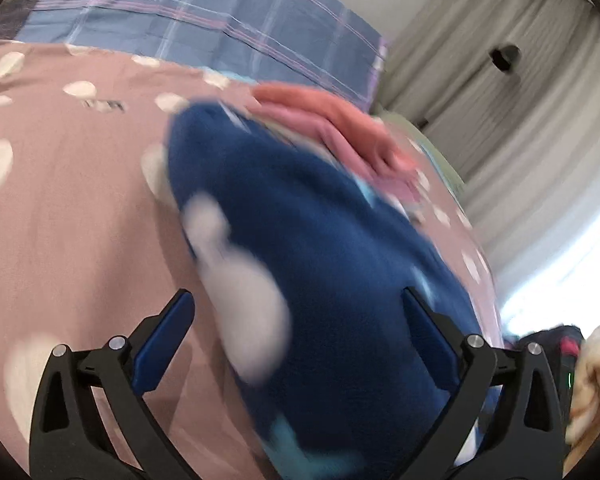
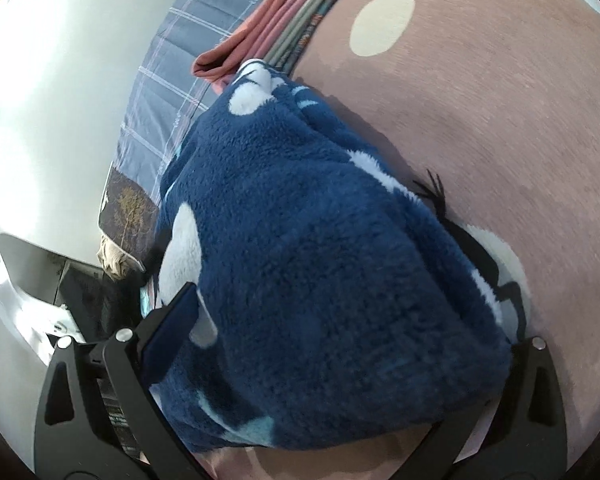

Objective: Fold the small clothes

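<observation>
Pink spotted bedding (image 1: pixel 80 208) lies under your left gripper (image 1: pixel 298 300), jaws apart over the blue fleece garment (image 1: pixel 340 264). From your right gripper (image 2: pixel 340 320), fleece buries one finger; I cannot tell its jaw state. Folded clothes (image 2: pixel 276 20) lie beyond.

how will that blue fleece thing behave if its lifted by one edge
The blue fleece garment would probably flop and unfold, since it already lies in soft, slumped folds. Its thick pile looks grippy, so it should be unlikely to slip. It seems bulky but light.
</observation>
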### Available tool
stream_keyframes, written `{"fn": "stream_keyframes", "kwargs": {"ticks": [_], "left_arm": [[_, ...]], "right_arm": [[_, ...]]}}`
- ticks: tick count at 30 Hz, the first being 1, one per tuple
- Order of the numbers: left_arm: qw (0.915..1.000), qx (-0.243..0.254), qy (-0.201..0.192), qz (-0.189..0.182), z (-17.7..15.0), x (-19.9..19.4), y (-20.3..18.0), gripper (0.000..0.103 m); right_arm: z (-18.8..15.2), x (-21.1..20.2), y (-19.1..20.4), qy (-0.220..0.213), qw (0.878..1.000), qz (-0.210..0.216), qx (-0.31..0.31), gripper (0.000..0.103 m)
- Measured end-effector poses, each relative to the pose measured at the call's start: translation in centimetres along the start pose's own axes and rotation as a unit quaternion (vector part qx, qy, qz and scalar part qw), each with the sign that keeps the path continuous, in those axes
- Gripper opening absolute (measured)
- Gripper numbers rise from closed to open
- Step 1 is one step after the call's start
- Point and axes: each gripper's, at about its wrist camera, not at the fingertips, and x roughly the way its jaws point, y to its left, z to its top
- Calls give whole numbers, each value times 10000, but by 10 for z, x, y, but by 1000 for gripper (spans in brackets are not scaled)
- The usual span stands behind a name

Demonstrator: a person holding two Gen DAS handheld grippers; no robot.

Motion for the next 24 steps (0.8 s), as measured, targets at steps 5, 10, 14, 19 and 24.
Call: {"fn": "stream_keyframes", "kwargs": {"ticks": [5, 10, 14, 19, 24], "left_arm": [[9966, -566, 556, -211, 38, 59, 34, 102], [9992, -23, 235, -327, 38, 63, 11, 63], [9979, 339, -339, -438, 43, 12, -6, 52], [9886, 710, -1327, -80, 77, -77, -13, 52], [9678, 554, -2328, 781, 140, -149, 27, 53]], "right_arm": [[4, 4, 2, -60, 10000, 0, 33, 101], [11, 9, 7, -274, 9988, 202, -346, 98], [19, -5, 18, -160, 9961, 409, -764, 67], [33, -21, 102, -284, 9740, 580, -2173, 62], [72, 23, 221, -243, 9335, 1040, -3422, 62]]}}
